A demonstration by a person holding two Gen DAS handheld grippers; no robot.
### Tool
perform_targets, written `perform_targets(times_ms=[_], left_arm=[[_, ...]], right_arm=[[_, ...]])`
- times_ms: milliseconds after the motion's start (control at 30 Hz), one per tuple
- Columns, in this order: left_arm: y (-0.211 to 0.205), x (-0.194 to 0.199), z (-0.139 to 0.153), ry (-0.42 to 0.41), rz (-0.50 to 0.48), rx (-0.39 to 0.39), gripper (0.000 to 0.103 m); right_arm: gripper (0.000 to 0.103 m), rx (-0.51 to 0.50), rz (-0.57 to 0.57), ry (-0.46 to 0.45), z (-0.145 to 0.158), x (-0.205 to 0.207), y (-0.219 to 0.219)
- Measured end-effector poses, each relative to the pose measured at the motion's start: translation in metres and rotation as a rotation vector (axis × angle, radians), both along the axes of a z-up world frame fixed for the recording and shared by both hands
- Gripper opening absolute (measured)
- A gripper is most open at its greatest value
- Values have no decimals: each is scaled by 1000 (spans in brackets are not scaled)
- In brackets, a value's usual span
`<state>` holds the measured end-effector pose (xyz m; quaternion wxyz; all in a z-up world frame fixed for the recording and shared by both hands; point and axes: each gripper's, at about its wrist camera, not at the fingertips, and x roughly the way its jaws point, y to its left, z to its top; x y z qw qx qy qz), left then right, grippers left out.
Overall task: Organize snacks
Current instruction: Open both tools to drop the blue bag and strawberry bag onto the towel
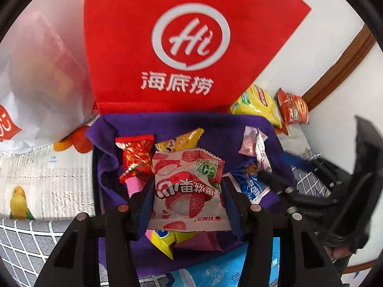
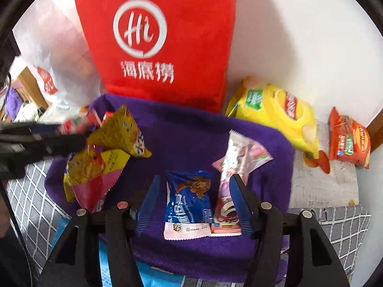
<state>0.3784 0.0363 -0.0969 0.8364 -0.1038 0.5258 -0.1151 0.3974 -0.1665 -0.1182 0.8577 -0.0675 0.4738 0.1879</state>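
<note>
- Holding the left gripper [image 1: 189,191] over the purple cloth [image 1: 215,129], we have its blue pads closed on a white-and-red strawberry snack packet [image 1: 189,186], one pad against each side edge of it.
- We see the packet upside down in the left wrist view, above a yellow wrapper [image 1: 165,241] and a pink one that lie on the cloth beneath it.
- Behind it on the cloth we see a red candy packet [image 1: 137,160] and a gold wrapper [image 1: 179,141], touching one another.
- Our right gripper [image 2: 194,203] stands open, with no earlier view to compare; its pads press on nothing.
- Between those open fingers a blue cookie packet [image 2: 189,198] lies flat on the cloth, clear of the left pad, and a pink-and-white bar packet [image 2: 229,186] lies just beside it against the right pad.
- In the right wrist view our left gripper comes in blurred from the left edge, by a heap of gold and pink wrappers [image 2: 95,167].
- A red bag with a white "Hi" logo [image 2: 158,43] stands upright at the far edge of the cloth, with a white plastic bag [image 2: 59,55] to its left.
- To the right of the red bag, off the cloth, a yellow chip bag [image 2: 275,112] leans near the wall, and an orange chip bag [image 2: 349,141] stands apart from it farther right.
- Under the cloth we make out a grey checked covering [image 2: 31,203] and printed paper [image 1: 43,172].
</note>
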Motion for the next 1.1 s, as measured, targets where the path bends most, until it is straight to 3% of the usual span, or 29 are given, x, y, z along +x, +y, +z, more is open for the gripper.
perform_targets(times_ms=[233,500,733,1100], left_arm=[[-13,3,-13,19,-12,64,52],[-13,3,-11,19,-17,36,53],[-18,-3,1,-14,-29,53,69],[-5,-14,26,-66,2,22,69]], right_arm=[[61,41,-54,-44,21,0,-15],[61,63,-88,-62,32,-2,-19],[61,63,-95,-75,37,-4,-19],[61,124,-120,-96,50,-12,-21]])
